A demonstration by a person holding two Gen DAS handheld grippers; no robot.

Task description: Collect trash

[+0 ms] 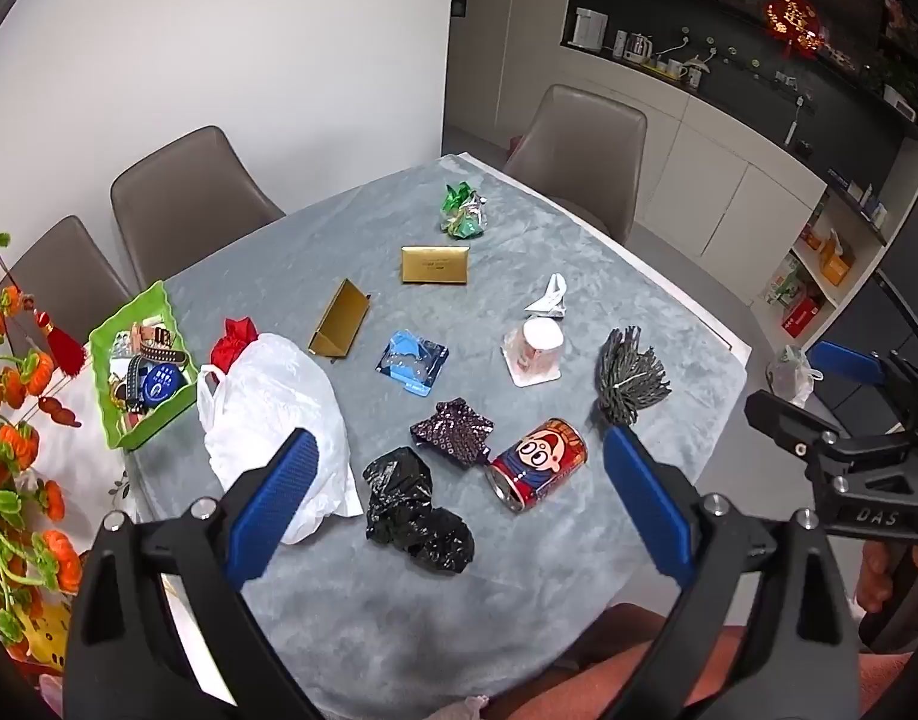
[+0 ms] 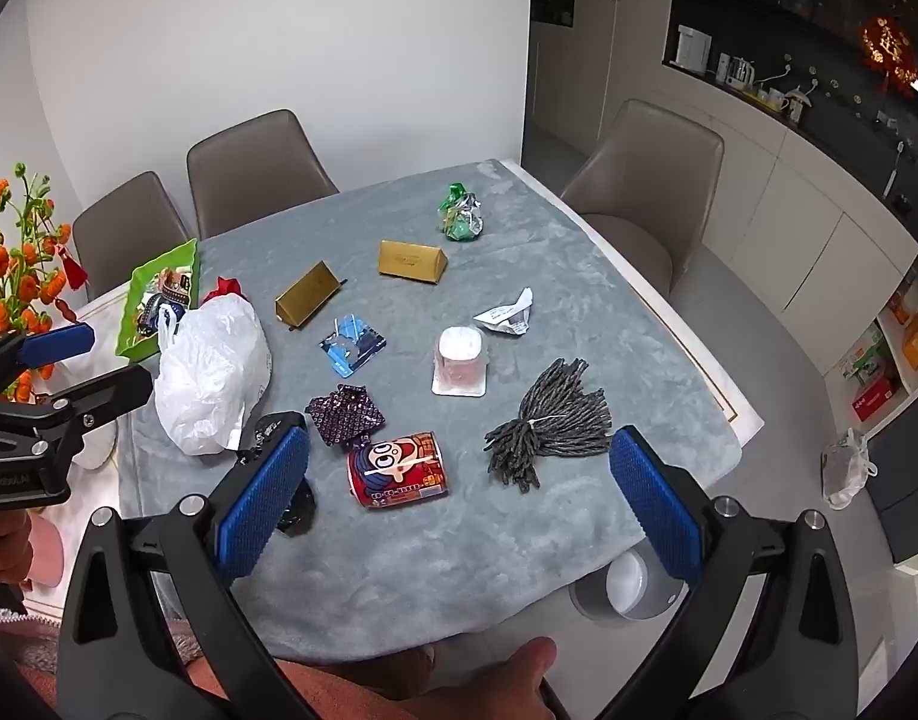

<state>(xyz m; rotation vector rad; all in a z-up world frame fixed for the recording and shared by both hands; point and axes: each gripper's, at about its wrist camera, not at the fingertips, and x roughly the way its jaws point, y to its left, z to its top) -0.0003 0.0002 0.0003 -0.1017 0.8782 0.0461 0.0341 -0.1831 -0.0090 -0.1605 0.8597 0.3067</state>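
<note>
Left tool (image 1: 459,504) above red can (image 1: 538,462)

Three chairs (image 1: 189,192). Two gold boxes (image 1: 339,327). One can (image 1: 537,462). One white bag (image 1: 273,414). One black bag (image 1: 414,501). One green tray (image 1: 153,414). One cup (image 1: 534,351). One yarn bundle (image 1: 630,381).

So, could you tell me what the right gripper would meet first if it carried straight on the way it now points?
Probably the red cartoon-printed drink can lying on its side, though depth is hard to judge; the open right gripper hangs above the grey cloth-covered table.
</note>
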